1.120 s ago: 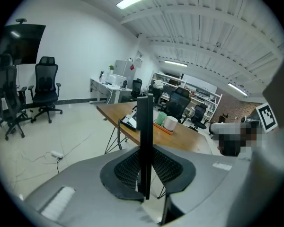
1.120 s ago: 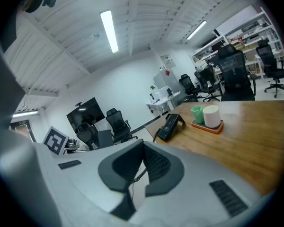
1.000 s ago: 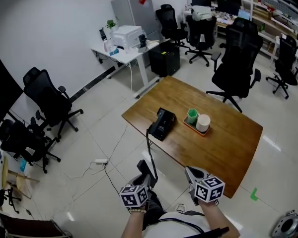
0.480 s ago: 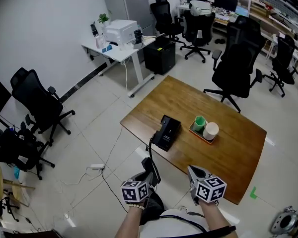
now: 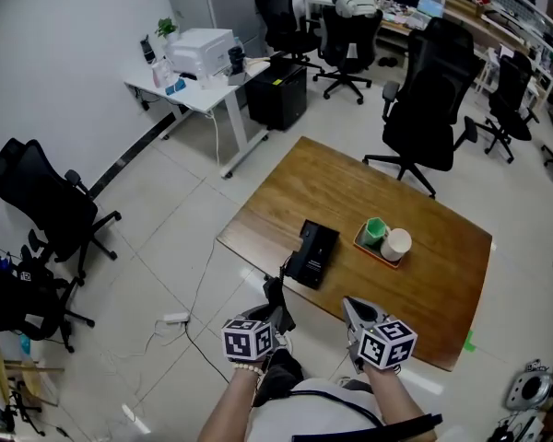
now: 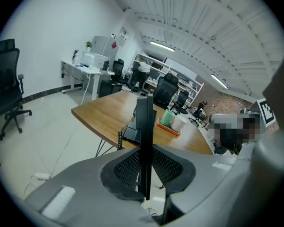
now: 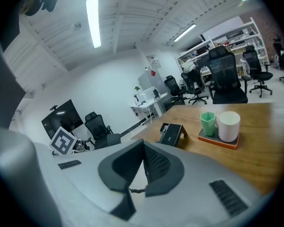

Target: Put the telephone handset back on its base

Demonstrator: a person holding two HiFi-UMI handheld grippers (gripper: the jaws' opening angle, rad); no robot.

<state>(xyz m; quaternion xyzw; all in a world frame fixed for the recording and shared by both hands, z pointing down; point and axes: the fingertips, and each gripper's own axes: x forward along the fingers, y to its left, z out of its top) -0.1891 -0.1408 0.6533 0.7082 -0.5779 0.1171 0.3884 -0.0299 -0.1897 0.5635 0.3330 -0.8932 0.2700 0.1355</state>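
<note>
**Handset held off the counter, base waiting**

Black telephone handset (image 6: 144, 122) stands edge-on between the pads of the left tool (image 6: 145, 170), which is clenched on its flat sides. It hangs in the air just short of the brown wooden counter (image 5: 350, 187). A black coiled cord (image 6: 119, 140) links it to the black rectangular phone base (image 5: 311, 254), which lies near the counter's closest edge. An orange tray (image 7: 215, 140) with a green cup (image 7: 208, 123) and a white cup (image 7: 228, 125) sits beside the base. The right tool (image 7: 143, 168) is closed on nothing.

The step in hand looks like the approach. Next, the handset likely needs bringing over the base, lining up lengthwise with the cradle, lowering, then releasing.
</note>
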